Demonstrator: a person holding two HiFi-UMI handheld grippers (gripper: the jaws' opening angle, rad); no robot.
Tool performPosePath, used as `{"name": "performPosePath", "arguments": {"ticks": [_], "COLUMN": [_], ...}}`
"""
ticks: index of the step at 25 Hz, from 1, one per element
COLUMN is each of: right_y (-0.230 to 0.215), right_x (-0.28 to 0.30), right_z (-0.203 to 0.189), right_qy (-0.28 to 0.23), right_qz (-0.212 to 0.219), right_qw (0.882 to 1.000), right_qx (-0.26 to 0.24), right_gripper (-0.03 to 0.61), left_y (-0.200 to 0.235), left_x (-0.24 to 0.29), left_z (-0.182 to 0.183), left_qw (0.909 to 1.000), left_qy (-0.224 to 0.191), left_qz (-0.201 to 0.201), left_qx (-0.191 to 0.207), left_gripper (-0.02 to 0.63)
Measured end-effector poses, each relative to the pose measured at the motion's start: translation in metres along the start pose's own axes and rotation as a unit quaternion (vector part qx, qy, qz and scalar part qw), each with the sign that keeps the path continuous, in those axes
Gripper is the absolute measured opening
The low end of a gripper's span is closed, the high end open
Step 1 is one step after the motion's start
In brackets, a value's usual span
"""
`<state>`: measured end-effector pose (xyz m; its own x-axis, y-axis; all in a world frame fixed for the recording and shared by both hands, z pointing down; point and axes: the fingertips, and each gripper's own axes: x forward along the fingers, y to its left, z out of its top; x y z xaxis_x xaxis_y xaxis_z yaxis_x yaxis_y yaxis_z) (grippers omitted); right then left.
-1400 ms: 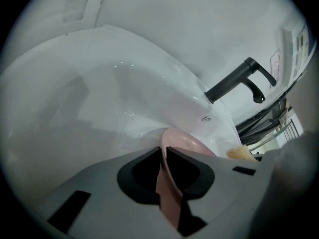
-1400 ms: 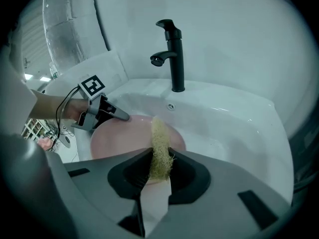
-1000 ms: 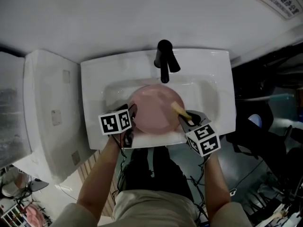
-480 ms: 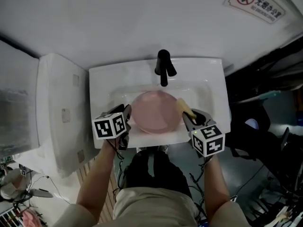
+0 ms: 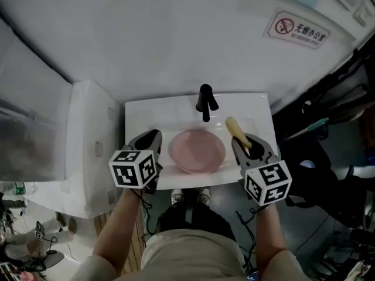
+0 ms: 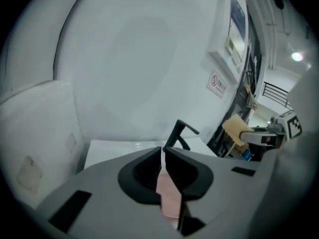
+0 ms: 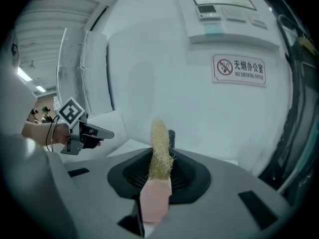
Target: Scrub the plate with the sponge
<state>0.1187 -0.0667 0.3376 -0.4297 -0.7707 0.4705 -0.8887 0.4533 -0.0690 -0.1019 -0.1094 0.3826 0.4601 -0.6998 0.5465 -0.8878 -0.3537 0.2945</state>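
A pink plate (image 5: 197, 150) lies flat in the basin of the white sink (image 5: 146, 113), below the black faucet (image 5: 205, 101). My left gripper (image 5: 151, 138) hovers above the sink's left side, clear of the plate. Its jaws have just been closing and now stand shut with nothing between them (image 6: 162, 153); the plate (image 6: 169, 198) shows beneath them. My right gripper (image 5: 246, 142) hangs over the sink's right side, shut on a yellow fibrous sponge (image 5: 234, 126) that sticks up from its jaws (image 7: 158, 166). The sponge (image 7: 159, 138) is off the plate.
A white cabinet (image 5: 88, 151) stands against the sink's left side. A no-smoking sign (image 5: 299, 29) hangs on the white wall behind. Dark clutter and cables fill the floor to the right (image 5: 328, 174). The person's legs stand at the sink's front edge.
Both grippers have risen out of the basin. The left one came away from the plate's left rim and shut. The sponge lifted off the plate, which stays in the sink.
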Motion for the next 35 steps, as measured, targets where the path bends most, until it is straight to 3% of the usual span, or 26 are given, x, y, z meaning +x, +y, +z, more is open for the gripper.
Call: {"name": "performPosePath", "arguments": {"ticks": [5, 10, 18, 24, 27, 29, 31, 35], "right_y": [0.025, 0.042, 0.064, 0.072, 0.076, 0.079, 0.080, 0.078], "right_x": [-0.034, -0.070, -0.129, -0.159, -0.169, -0.174, -0.175, -0.170], "right_z": [0.049, 0.094, 0.141, 0.155, 0.158, 0.157, 0.154, 0.145], "right_qy": [-0.049, -0.103, -0.186, -0.240, -0.263, -0.271, -0.270, -0.258], "right_qz": [0.002, 0.005, -0.013, -0.053, -0.059, -0.058, -0.051, -0.040], "right_qw": [0.998, 0.993, 0.979, 0.965, 0.959, 0.956, 0.957, 0.963], "right_qx": [-0.029, -0.052, -0.076, -0.089, -0.091, -0.094, -0.091, -0.074], "right_gripper": [0.086, 0.087, 0.087, 0.087, 0.086, 0.086, 0.084, 0.083], "left_y": [-0.018, -0.032, -0.072, -0.092, -0.094, -0.095, -0.094, -0.097], "left_x": [-0.046, -0.088, -0.156, -0.179, -0.183, -0.183, -0.179, -0.170], "left_z": [0.049, 0.094, 0.136, 0.148, 0.146, 0.143, 0.139, 0.134], "left_qw": [0.9972, 0.9890, 0.9550, 0.9364, 0.9347, 0.9387, 0.9431, 0.9439], "left_qy": [-0.070, -0.130, -0.233, -0.274, -0.280, -0.278, -0.272, -0.263], "left_qz": [-0.021, -0.013, -0.007, -0.003, -0.005, -0.014, -0.023, -0.021], "left_qx": [0.015, 0.070, 0.183, 0.220, 0.219, 0.203, 0.190, 0.199], "left_gripper": [0.006, 0.006, 0.006, 0.006, 0.006, 0.005, 0.006, 0.005]}}
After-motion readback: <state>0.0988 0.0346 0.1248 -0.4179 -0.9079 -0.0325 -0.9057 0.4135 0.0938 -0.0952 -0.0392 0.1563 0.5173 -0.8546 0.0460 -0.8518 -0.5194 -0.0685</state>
